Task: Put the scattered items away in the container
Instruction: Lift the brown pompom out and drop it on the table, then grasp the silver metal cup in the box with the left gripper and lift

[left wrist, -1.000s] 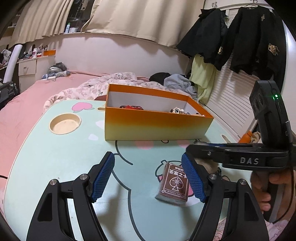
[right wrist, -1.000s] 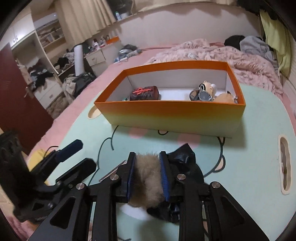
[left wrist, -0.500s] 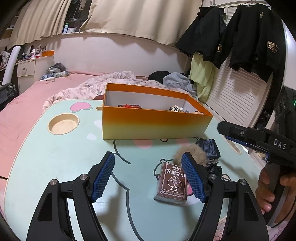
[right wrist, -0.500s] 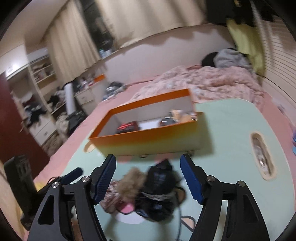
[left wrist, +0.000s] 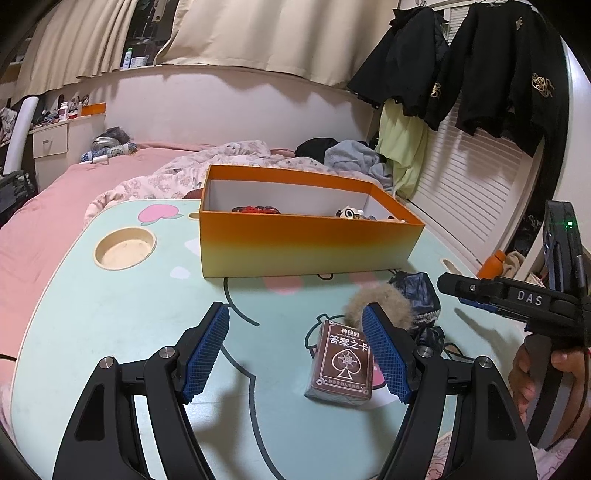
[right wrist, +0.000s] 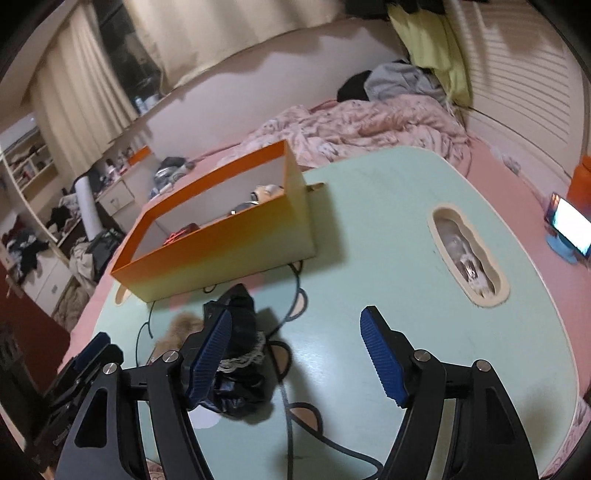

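The right gripper (right wrist: 295, 354), a second ago clamped on the fur pompom (left wrist: 380, 299), now gapes empty (left gripper (left wrist: 295, 350) apart too); it remains unboxed.

Black fingers (left wrist: 384, 354), ribbed blue pads

One orange box (left wrist: 306, 247), one card deck (left wrist: 341, 363), one fur pompom (left wrist: 384, 301), one black pouch (left wrist: 417, 291), two hand-held grippers.

Pink bed (left wrist: 44, 206), beige curtains (left wrist: 258, 33), black jackets (left wrist: 498, 74) against white slatted doors (left wrist: 480, 184).
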A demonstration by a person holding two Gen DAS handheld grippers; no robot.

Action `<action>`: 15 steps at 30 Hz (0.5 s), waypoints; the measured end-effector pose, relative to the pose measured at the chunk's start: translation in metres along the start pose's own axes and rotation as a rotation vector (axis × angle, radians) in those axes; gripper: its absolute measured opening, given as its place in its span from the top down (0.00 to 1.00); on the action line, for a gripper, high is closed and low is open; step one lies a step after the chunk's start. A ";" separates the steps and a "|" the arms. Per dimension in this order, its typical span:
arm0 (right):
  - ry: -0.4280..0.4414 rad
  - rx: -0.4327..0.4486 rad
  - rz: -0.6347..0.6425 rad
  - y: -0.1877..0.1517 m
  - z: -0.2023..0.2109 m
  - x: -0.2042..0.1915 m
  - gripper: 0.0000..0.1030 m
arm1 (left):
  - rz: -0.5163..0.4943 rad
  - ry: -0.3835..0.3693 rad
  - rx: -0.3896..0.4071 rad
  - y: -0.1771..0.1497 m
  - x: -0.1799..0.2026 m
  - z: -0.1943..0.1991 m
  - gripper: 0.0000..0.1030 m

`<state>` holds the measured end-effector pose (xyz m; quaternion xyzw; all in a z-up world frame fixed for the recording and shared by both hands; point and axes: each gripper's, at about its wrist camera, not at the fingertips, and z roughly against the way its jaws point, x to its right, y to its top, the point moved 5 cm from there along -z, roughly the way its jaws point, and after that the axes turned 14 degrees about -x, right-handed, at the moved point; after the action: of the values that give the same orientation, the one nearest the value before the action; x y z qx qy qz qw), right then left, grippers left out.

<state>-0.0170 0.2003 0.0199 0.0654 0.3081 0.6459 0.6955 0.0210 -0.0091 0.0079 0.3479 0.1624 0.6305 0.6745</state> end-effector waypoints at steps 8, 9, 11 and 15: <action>0.007 0.021 -0.013 -0.002 0.005 0.004 0.30 | -0.023 0.001 0.006 0.004 0.004 0.003 0.27; 0.011 0.038 -0.004 -0.003 0.008 0.002 0.30 | -0.033 0.002 0.016 0.008 0.006 0.005 0.27; 0.017 0.053 0.018 -0.004 0.012 -0.003 0.30 | -0.060 0.005 0.046 0.025 0.014 0.014 0.27; 0.020 0.056 0.064 -0.004 0.012 -0.013 0.30 | -0.074 -0.079 -0.053 0.076 0.032 0.012 0.27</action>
<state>-0.0069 0.1910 0.0323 0.0881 0.3307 0.6595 0.6693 -0.0226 0.0155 0.0744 0.3481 0.1317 0.5952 0.7122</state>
